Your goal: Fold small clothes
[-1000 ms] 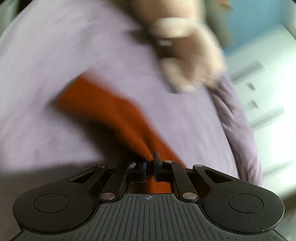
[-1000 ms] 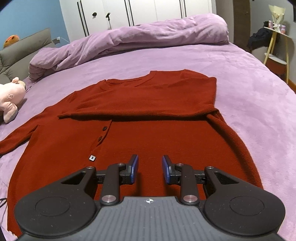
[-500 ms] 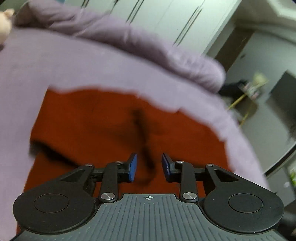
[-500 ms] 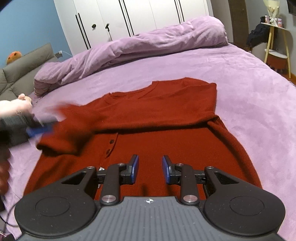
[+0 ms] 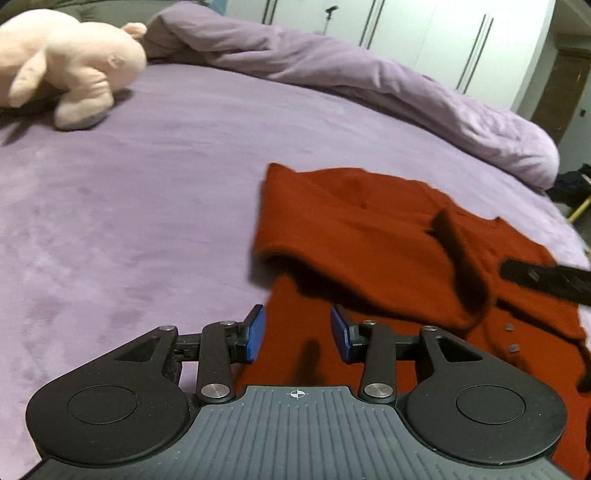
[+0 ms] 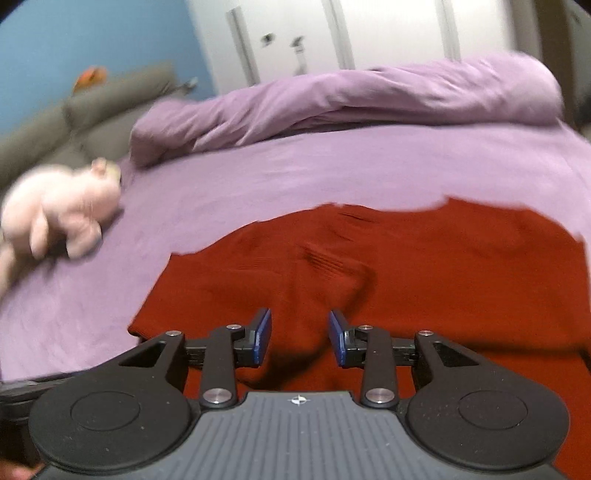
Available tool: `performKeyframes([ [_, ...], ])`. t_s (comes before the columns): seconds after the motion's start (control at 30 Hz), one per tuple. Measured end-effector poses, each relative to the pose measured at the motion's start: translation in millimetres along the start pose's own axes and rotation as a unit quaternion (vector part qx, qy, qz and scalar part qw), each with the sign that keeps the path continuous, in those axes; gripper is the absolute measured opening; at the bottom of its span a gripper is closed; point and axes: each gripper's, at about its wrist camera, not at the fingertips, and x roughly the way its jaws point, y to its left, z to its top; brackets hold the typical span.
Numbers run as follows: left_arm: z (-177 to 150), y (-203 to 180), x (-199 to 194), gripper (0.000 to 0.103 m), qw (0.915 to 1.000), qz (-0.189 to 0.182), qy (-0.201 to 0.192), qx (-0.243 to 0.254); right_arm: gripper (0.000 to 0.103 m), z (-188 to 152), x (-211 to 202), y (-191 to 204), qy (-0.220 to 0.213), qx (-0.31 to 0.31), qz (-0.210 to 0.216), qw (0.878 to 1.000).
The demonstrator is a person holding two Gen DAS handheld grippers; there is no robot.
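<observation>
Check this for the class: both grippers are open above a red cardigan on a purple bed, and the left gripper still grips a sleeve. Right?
Not quite. In the left wrist view the left gripper is open with nothing between its fingers; the sleeve lies folded across the red cardigan. The right gripper is open too, above the cardigan on the purple bed.

I count one red cardigan (image 5: 369,236), one pink plush toy (image 5: 70,62), one rolled purple duvet (image 6: 351,103), on one bed (image 5: 129,203).

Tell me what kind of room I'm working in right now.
Most likely a bedroom: the red cardigan lies on a bed with a purple sheet, a bunched duvet behind it, and white wardrobe doors beyond.
</observation>
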Motion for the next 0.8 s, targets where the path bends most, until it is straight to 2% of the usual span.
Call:
performKeyframes([
  [0.07, -4.4, 1.3, 1.0, 0.043, 0.9999, 0.012, 0.002, 0.007, 0.034, 6.3, 22.0, 17.4, 0.01, -0.038, -0.035, 0.999],
  [0.17, -6.6, 5.6, 0.8, 0.043, 0.9998, 0.013, 0.009, 0.009, 0.032, 11.3, 52.9, 24.7, 0.046, -0.055, -0.094, 0.993],
  [0.2, -6.2, 4.7, 3.2, 0.043, 0.9998, 0.011, 0.011, 0.008, 0.028, 12.0, 58.3, 23.3, 0.056, -0.052, -0.095, 0.992],
  [0.23, -6.0, 3.8, 4.4, 0.043, 0.9998, 0.01, 0.014, 0.009, 0.007, 13.6, 60.6, 21.4, 0.059, -0.051, -0.086, 0.993],
  [0.27, -5.5, 1.8, 6.8, 0.043, 0.9998, 0.01, 0.016, 0.012, 0.006, 15.3, 58.4, 18.5, 0.055, -0.049, -0.076, 0.994],
  [0.33, -5.0, -5.2, 9.4, 0.043, 0.9995, 0.012, 0.013, 0.026, 0.006, 21.1, 37.5, 3.9, 0.008, -0.017, -0.064, 0.998],
  [0.37, -4.3, -7.7, 10.0, 0.043, 0.9993, 0.013, 0.008, 0.033, 0.006, 24.2, 16.9, -11.3, -0.042, 0.023, -0.042, 0.998],
  [0.4, -3.3, -10.4, 10.4, 0.043, 0.9991, 0.013, 0.003, 0.04, 0.006, 25.2, -2.1, -25.7, -0.087, 0.061, -0.022, 0.994],
  [0.47, -1.2, -14.4, 12.9, 0.044, 0.9989, 0.013, -0.002, 0.046, 0.006, 18.4, -37.2, -56.6, -0.16, 0.117, -0.012, 0.98],
  [0.53, 1.3, -17.0, 17.8, 0.044, 0.9991, 0.012, 0.001, 0.041, 0.006, 4.0, -56.4, -82.0, -0.19, 0.145, -0.045, 0.97],
  [0.57, 2.3, -18.3, 20.3, 0.044, 0.9993, 0.011, 0.003, 0.037, 0.006, -6.0, -58.7, -97.0, -0.187, 0.16, -0.064, 0.967],
  [0.63, 4.4, -21.9, 25.6, 0.044, 0.9995, 0.002, 0.01, 0.031, 0.01, -22.5, -47.9, -125.4, -0.124, 0.187, -0.085, 0.971],
  [0.7, 6.7, -25.0, 28.9, 0.044, 0.9995, -0.003, 0.016, 0.025, 0.01, -37.2, -37.7, -147.8, -0.069, 0.212, -0.088, 0.971],
  [0.73, 7.6, -26.7, 29.5, 0.044, 0.9994, -0.002, 0.017, 0.029, 0.011, -43.6, -37.0, -157.9, -0.053, 0.23, -0.087, 0.968],
  [0.8, 10.0, -30.4, 28.8, 0.044, 0.999, -0.003, 0.014, 0.042, 0.024, -53.2, -42.3, -176.7, -0.055, 0.27, -0.07, 0.959],
])
